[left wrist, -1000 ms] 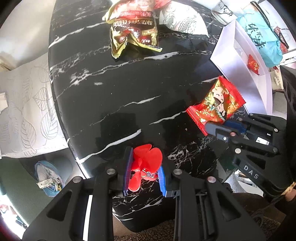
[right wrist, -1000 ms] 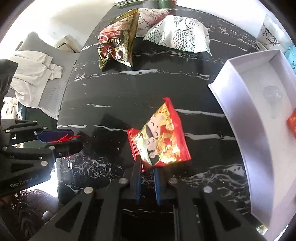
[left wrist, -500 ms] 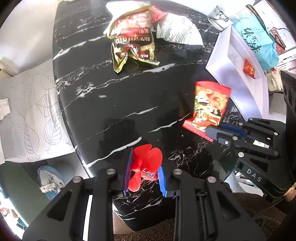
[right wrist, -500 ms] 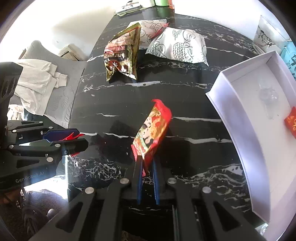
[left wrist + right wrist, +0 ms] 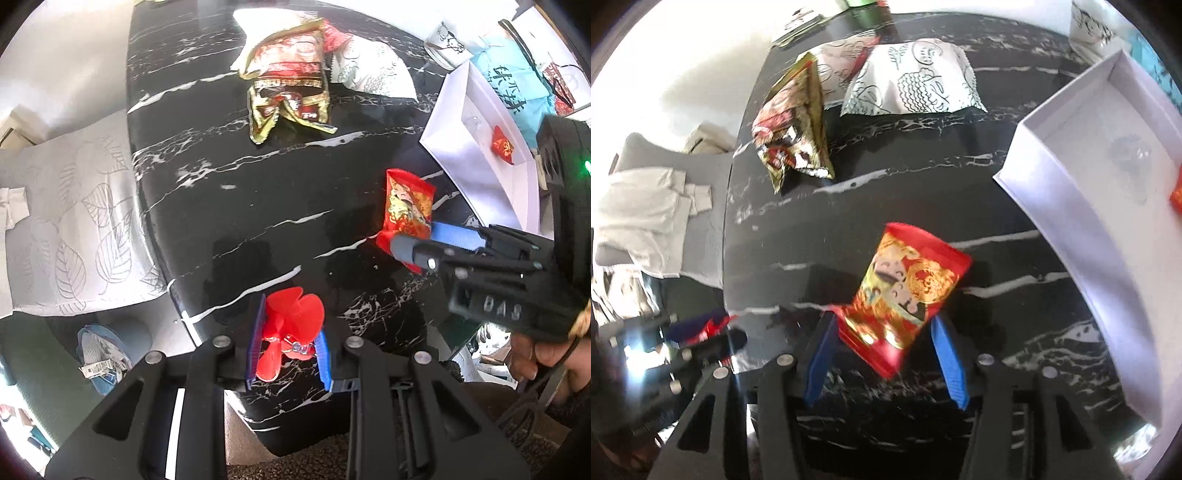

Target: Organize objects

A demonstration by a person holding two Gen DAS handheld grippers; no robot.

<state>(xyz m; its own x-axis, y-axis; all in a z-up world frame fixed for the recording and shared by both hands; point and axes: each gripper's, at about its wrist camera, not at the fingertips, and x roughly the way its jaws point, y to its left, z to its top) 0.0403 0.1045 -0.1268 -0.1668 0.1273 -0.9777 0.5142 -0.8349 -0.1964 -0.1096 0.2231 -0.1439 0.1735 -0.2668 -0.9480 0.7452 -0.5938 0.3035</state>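
Right gripper (image 5: 882, 354) fingers have just been opening, red snack pack (image 5: 908, 295) loose between them over the desk (image 5: 923, 206) short of the white box (image 5: 1082, 206), probably a regrip; left gripper (image 5: 288, 347) clamped on red fan (image 5: 291, 325), parked.

Red-and-gold snack packet (image 5: 908, 291) on black white-veined marble table (image 5: 871, 206).

Grey leaf-print cushion (image 5: 74, 221) beside black marble table (image 5: 221, 155); crumpled cloth (image 5: 646, 206).
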